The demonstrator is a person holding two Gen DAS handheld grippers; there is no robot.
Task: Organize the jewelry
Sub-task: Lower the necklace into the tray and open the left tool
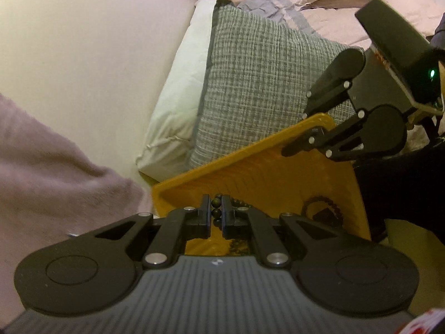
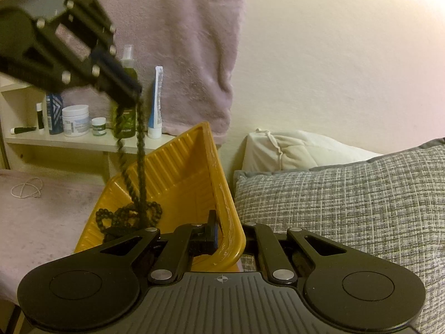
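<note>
My left gripper (image 1: 217, 215) is shut on a dark beaded necklace (image 1: 216, 212) and holds it above a yellow ribbed tray (image 1: 267, 172). In the right wrist view the left gripper (image 2: 130, 90) shows at upper left with the necklace (image 2: 140, 150) hanging from it in two strands; its lower end lies coiled in the tray (image 2: 178, 172). My right gripper (image 2: 222, 236) is shut on the tray's rim and holds the tray tilted. It shows in the left wrist view (image 1: 294, 132) at the tray's far corner. Another dark beaded piece (image 1: 322, 208) lies in the tray.
A grey checked pillow (image 1: 256, 83) and a white pillow (image 2: 292, 150) lie beside the tray on the bed. A thin light chain (image 2: 26, 188) lies on pink cloth at left. A shelf (image 2: 83, 139) with bottles and jars stands behind. A pink towel (image 2: 189, 55) hangs on the wall.
</note>
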